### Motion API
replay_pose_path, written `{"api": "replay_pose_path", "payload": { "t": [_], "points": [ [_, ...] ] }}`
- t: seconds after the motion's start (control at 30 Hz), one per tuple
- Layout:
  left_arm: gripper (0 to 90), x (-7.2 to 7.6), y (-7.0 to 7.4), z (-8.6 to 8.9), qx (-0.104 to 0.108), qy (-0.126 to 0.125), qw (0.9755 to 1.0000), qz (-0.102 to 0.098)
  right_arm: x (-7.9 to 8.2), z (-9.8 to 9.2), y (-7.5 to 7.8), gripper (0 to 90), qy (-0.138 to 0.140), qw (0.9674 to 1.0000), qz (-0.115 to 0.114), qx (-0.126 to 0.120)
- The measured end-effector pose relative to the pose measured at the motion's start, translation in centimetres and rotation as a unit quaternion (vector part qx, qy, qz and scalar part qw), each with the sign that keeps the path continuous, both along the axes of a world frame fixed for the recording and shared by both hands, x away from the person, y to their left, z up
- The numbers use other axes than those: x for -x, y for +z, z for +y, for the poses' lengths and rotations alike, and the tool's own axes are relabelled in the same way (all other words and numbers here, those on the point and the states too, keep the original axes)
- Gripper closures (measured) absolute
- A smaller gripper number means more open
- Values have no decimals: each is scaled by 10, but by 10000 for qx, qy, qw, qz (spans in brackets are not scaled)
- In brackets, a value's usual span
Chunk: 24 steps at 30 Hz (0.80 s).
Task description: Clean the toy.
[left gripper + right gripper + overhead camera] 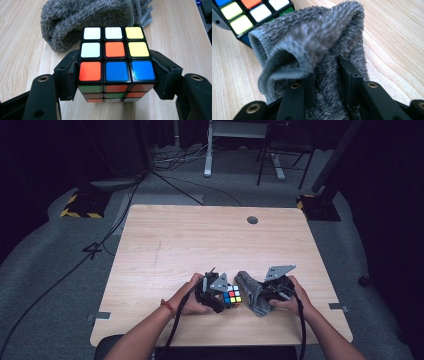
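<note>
Left gripper [223, 295] was clamped on the puzzle cube [115, 63], its fingers [68, 75] pressed against two opposite side faces, with the cube low over the counter [200, 240] near its front edge; I could not tell whether its underside touched the wood. The top face was still scrambled: white, orange, yellow and blue squares mixed. Right gripper [325, 82] had the grey terry cloth [317, 50] bunched between its fingers [348, 75], which stood partly apart; the grip looked loose, and I could not tell whether the pads still pressed on the fabric. The cloth lay just beside the cube, its folded edge standing up near one corner. My judgement: both items were in hand and brought together, so the setup was done. If the work was wiping the cube, the cloth had yet to be drawn over the faces in view.
</note>
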<state>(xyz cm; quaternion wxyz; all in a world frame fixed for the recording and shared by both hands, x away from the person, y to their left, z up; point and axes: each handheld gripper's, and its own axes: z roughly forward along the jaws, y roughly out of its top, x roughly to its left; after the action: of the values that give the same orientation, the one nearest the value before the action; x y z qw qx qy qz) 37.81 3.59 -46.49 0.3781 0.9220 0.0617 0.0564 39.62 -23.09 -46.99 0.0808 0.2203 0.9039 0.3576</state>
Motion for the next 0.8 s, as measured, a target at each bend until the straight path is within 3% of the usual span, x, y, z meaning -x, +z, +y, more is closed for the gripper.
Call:
{"api": "replay_pose_path", "payload": {
  "t": [0.53,0.7,0.8],
  "points": [
    [315,0,-2,6,-56,87,9999,68,-1,-3,2,577,-113,9999,-42,-25],
    [276,3,-1,14,-178,99,9997,101,2,-7,11,514,-157,9997,-169,-88],
    [264,4,0,20,-140,85,9997,176,3,-10,21,476,-175,9992,-300,-198]
  ]
}}
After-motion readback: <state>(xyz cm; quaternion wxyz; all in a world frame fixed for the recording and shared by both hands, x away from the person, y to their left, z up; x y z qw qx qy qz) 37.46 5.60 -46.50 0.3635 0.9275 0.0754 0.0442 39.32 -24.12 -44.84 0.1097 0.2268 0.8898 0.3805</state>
